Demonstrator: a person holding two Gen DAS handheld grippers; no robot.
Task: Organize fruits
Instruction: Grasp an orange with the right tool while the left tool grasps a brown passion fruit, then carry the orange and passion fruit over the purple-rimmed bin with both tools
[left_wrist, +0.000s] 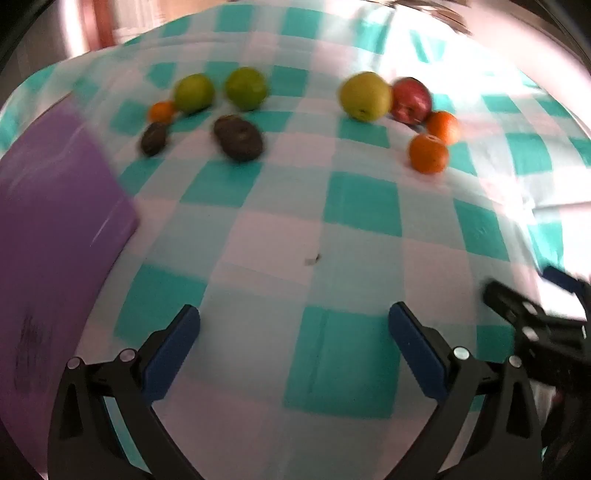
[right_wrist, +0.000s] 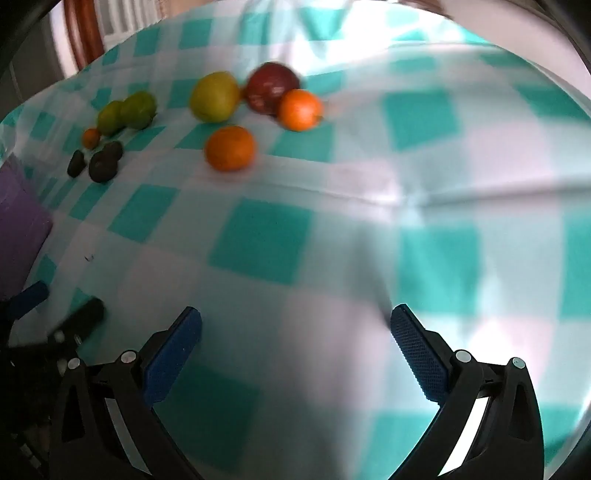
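Your left tongs (left_wrist: 293, 321) stand wide and empty above the checked cloth (left_wrist: 280, 236); beyond them the fruits lie apart: two green ones (left_wrist: 194, 92), dark ones (left_wrist: 238, 137), and right of those a yellow apple (left_wrist: 365, 96) touching a red apple (left_wrist: 410, 100), with oranges (left_wrist: 428, 153) just beside. Your right tongs (right_wrist: 295, 321) gape wide, holding nothing; the yellow apple (right_wrist: 215, 96) lies far ahead-left.
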